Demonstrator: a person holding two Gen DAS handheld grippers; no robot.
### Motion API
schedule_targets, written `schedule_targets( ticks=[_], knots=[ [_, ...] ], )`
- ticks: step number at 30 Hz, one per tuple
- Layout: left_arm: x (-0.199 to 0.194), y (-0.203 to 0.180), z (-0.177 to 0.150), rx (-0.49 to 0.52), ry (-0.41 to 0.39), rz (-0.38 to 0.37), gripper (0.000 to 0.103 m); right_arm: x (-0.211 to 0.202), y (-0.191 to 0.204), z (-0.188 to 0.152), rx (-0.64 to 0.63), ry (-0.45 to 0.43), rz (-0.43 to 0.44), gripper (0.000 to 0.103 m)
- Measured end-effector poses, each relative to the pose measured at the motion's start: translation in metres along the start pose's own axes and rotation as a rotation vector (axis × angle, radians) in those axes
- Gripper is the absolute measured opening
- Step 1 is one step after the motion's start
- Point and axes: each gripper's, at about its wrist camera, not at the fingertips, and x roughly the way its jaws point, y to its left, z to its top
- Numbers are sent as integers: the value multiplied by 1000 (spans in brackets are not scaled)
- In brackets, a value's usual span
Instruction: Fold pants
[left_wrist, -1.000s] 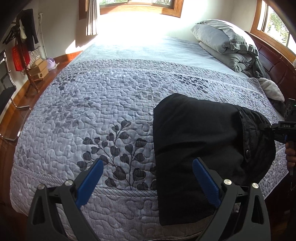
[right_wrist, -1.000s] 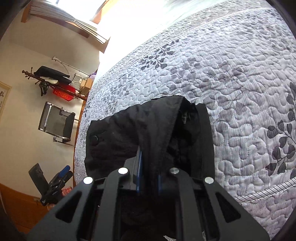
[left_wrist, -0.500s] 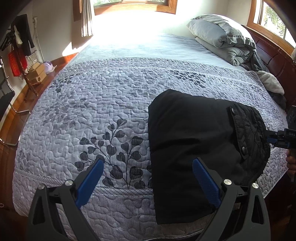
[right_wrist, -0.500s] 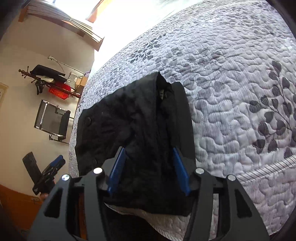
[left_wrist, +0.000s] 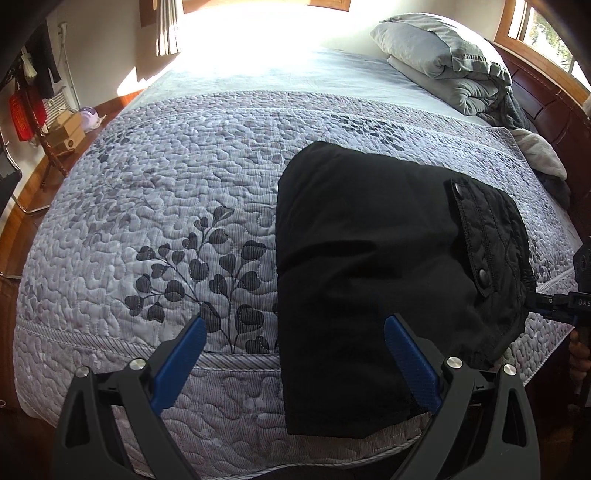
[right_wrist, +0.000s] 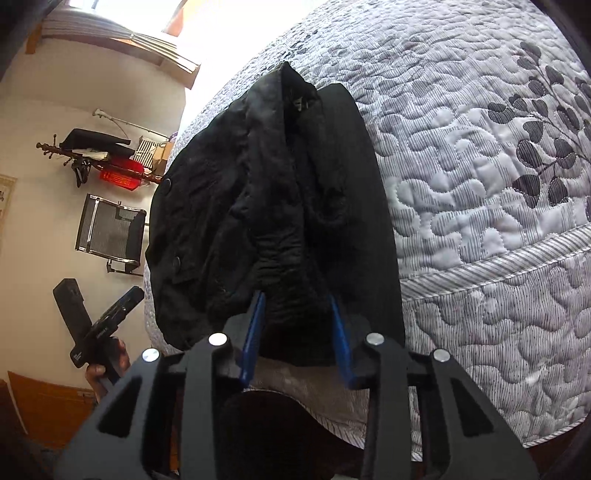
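Black pants (left_wrist: 373, 266) lie folded on the quilted bed (left_wrist: 166, 206) near its front right corner, the waistband with snap buttons toward the right. My left gripper (left_wrist: 295, 354) is open and empty, hovering above the pants' near left edge. My right gripper (right_wrist: 295, 325) is open, its blue fingers (right_wrist: 255, 332) on either side of a bunched part of the pants (right_wrist: 273, 206) at the waist end, not clamped. The right gripper also shows at the right edge of the left wrist view (left_wrist: 554, 306).
Grey pillows and a folded blanket (left_wrist: 443, 74) lie at the headboard end. A wooden headboard (left_wrist: 546, 103) runs along the right. A coat rack (right_wrist: 92, 155) and a chair (right_wrist: 110, 229) stand by the wall. The bed edge (right_wrist: 498, 258) is close in front.
My right gripper opened and let go of the pants' waist end, which now lies on the bed. My left gripper stayed open and shifted slightly.
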Motion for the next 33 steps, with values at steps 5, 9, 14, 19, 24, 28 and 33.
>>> schedule_targets(
  ticks=[5,9,14,19,24,28,33],
  knots=[
    [13,-3,-6,-5,41,-10,98,-14,14,-2,-41,-24,-24,31],
    [13,-4,-8,-1,48,-18,98,-20,15,-6,-52,-23,-45,30],
    [18,-1,-10,-10,71,-35,98,0,-4,-8,12,5,-50,31],
    [14,7,-14,-11,80,-27,98,5,-9,-10,29,2,-38,31],
    [15,33,-30,-67,134,-49,98,2,-6,-9,8,-1,-60,31],
    [16,63,-44,-182,165,-154,97,4,1,-11,6,0,-68,31],
    [23,81,-50,-297,179,-406,97,5,3,-11,8,-3,-72,32]
  ],
)
